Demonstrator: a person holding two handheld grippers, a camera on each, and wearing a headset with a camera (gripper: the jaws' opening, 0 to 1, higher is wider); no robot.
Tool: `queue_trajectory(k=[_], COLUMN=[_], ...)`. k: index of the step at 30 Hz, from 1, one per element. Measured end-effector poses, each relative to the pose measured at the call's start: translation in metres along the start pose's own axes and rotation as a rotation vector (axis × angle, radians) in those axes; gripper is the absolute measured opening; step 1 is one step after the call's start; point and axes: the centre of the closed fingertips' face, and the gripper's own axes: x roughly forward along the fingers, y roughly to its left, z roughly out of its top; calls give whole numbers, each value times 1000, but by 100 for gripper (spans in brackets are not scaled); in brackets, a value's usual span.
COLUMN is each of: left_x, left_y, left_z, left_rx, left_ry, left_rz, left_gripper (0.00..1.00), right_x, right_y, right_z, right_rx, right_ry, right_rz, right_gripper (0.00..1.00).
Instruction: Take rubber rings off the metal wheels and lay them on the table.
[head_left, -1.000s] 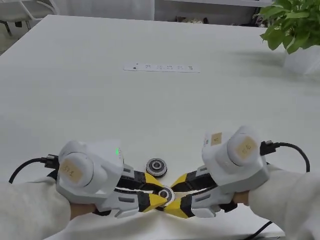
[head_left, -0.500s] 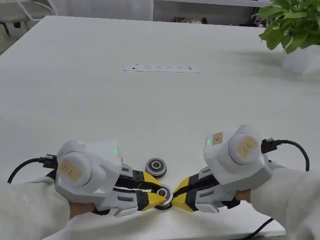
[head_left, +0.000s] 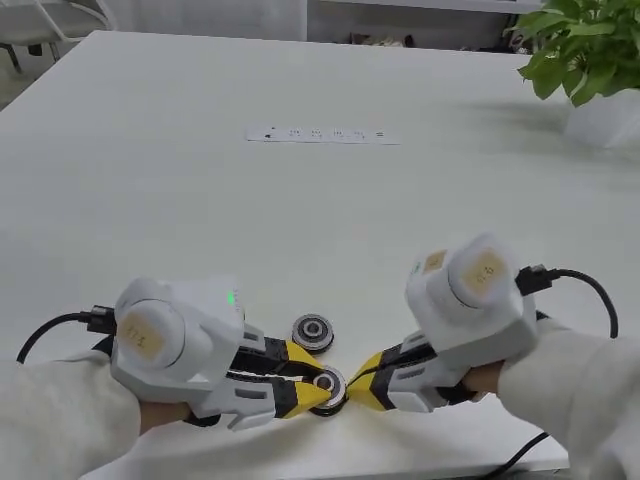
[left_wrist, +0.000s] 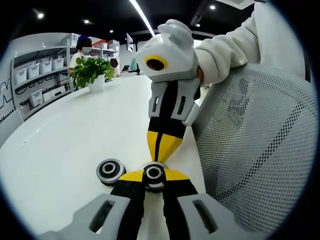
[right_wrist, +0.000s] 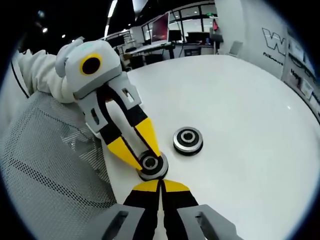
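Over the last second the right gripper (right_wrist: 160, 187) had tipped its body upward and drawn its jaws, spread at first, together into a single yellow point. That point stood against the near rim of a metal wheel (right_wrist: 151, 164) close to the front edge of the bench (head_left: 200, 190). The jaws were clenched tip to tip, and I could not tell whether any of the wheel's rubber was nipped between them.

The left gripper (head_left: 312, 380) had hardly shifted. Its jaws were grasping that same wheel, one yellow tip on each side, so the two grippers met nose to nose over it. Whether the wheel rested on the bench or hung just clear of it, I could not make out.

A second wheel (head_left: 313, 332) lay flat on the bench just beyond, near the gripped one but not touching it. Its black rubber ring (right_wrist: 176, 140) was still around it.

Farther back a white power strip (head_left: 322, 135) lay across the middle of the bench, and a potted plant (head_left: 580, 45) stood at the far right corner. Pale sleeves (head_left: 60, 415) covered both of the person's arms. A black cable (head_left: 578, 293) ran off the back of the right gripper. A mesh chair back (left_wrist: 250, 145) stood right beside the bench edge.
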Motion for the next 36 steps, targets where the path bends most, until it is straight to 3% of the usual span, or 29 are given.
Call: queue_trajectory(k=[3,6,16,36], left_x=[0,0,0,-1], left_y=[0,1,2,2], left_z=[0,0,0,-1], left_rx=[0,0,0,10], left_ry=[0,1,1,2], left_rz=[0,1,5,4], left_gripper=[7,7,7,7], right_x=[-1,-3,-6,-6], right_y=[0,-1,-3,5], right_z=[0,1,10,19], right_rx=[40,143,294,279], right_ry=[-2,-16,-75,-95], right_rz=[2,8,37,50], right_gripper=[0,0,0,0])
